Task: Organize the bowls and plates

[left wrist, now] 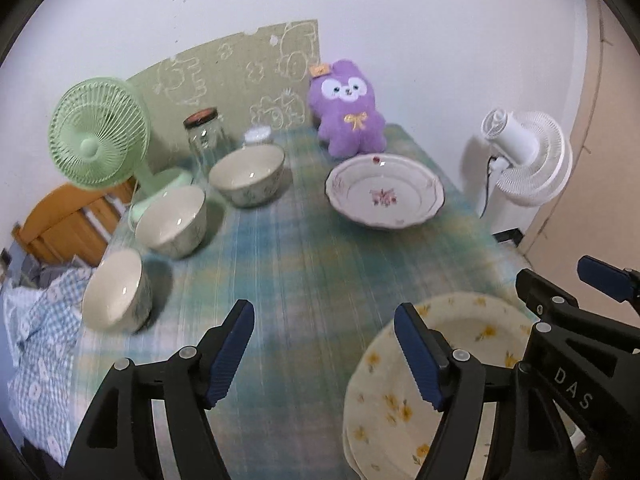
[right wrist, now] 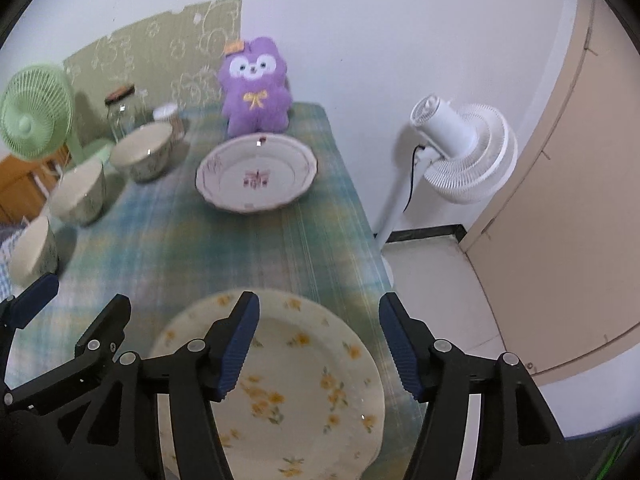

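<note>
I am looking down over a counter covered in a blue-green plaid cloth. My left tool hangs above the cloth with its jaws apart and nothing between them. My right tool also stands apart and empty, hovering over a yellow-flowered plate at the near edge; a second rim seems to show beneath it, so it may be a stack. A pink-flowered plate sits alone farther back, just in front of a purple plush toy. Three bowls stand in a row along the left side, apart from one another, near a glass jar and a green fan.

I judge the risks to be these: the yellow plate lies close to the counter's edge, so a careless nudge could tip it off. The bowl nearest me sits by the left edge, above bedding. Ceramic rims are slick, so a shallow pinch could slip.
</note>
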`<act>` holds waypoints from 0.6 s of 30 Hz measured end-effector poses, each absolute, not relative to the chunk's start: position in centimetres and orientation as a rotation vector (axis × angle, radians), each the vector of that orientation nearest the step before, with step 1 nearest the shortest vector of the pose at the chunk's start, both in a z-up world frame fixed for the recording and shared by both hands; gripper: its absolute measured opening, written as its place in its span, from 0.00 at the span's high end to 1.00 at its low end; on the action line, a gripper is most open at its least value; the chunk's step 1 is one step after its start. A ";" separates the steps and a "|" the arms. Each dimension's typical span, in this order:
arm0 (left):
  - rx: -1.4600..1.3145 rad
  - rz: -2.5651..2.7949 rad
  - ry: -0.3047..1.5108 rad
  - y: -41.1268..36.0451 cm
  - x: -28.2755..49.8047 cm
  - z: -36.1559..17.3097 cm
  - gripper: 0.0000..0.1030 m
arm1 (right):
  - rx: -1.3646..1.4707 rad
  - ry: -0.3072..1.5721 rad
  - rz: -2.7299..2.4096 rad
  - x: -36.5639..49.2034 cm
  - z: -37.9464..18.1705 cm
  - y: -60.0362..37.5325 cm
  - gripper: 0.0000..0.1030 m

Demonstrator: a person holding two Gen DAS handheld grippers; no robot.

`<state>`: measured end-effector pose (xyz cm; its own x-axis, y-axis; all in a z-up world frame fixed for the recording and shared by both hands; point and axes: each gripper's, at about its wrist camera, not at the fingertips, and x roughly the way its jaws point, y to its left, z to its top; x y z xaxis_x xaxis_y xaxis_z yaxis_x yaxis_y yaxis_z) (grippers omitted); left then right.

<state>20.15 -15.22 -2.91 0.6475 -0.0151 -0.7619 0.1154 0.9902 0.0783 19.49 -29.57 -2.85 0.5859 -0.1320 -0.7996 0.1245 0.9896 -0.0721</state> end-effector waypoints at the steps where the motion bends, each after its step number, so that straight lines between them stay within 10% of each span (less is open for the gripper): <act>1: 0.117 -0.083 0.861 -14.9 20.5 -2.6 0.26 | -0.001 0.926 -0.156 19.8 -2.3 -29.4 0.36; 18: 0.052 -0.069 0.833 -14.9 29.0 -1.1 0.25 | 0.035 0.866 -0.137 28.6 -0.5 -30.0 0.36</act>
